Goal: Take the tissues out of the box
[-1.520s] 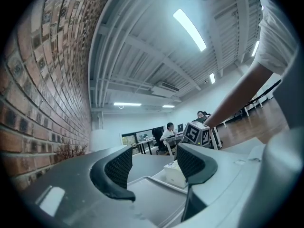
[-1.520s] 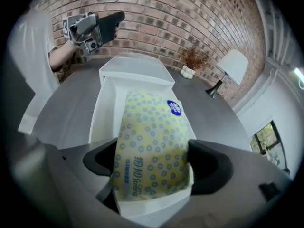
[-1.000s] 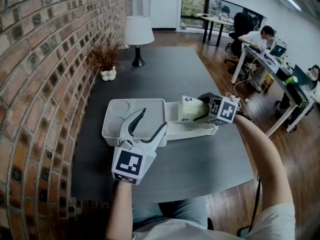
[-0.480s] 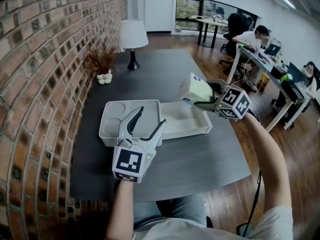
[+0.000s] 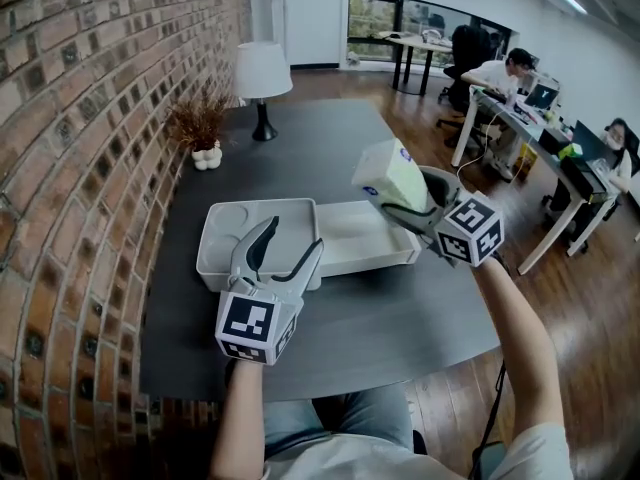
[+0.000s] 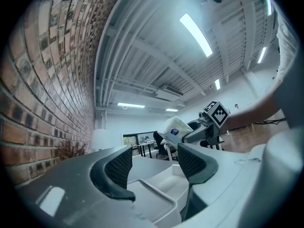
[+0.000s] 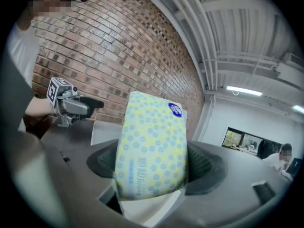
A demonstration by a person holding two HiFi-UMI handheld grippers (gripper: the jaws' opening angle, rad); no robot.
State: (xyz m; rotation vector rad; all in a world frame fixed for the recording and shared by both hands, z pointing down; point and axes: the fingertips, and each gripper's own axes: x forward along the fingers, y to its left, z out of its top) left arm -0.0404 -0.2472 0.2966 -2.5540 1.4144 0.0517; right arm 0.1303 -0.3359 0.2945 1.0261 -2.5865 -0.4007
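Landmark for all positions: the white box (image 5: 368, 248), open-topped, on the dark counter (image 5: 400, 318).

Far left of the box: brick wall (image 5: 80, 118) along the counter's edge. Behind and left of the box, close to that wall: dried plant (image 5: 205, 126) in a small white vase. Behind the box, well back on the counter: table lamp (image 5: 262, 73), white shade, black foot.

Directly against the box's left end: white tray (image 5: 222, 230) with a round recess and a larger rectangular one.

In front and left of the box, over the tray's near edge: left hand-held gripper (image 5: 293, 236), jaws spread apart, nothing pressed between the pads. Through the gap in the left gripper view: only the tray and the box beyond it. Whether the jaw tips rest on the tray: not clear from any view.

Above the box's far right corner, clear of its rim: tissue pack (image 5: 388, 176), pale yellow wrapper with blue dots, round blue sticker near one end, tilted. Up in the air, touching neither box nor counter.

Just right of the pack: right hand-held gripper (image 5: 405, 206), clamped across the pack's two long sides, pads pressed into the soft wrapper, as confirmed in the right gripper view.

Right of the box, beyond the counter: wooden floor (image 5: 470, 168) and office desks (image 5: 520, 108) with seated people, detail too small to record.
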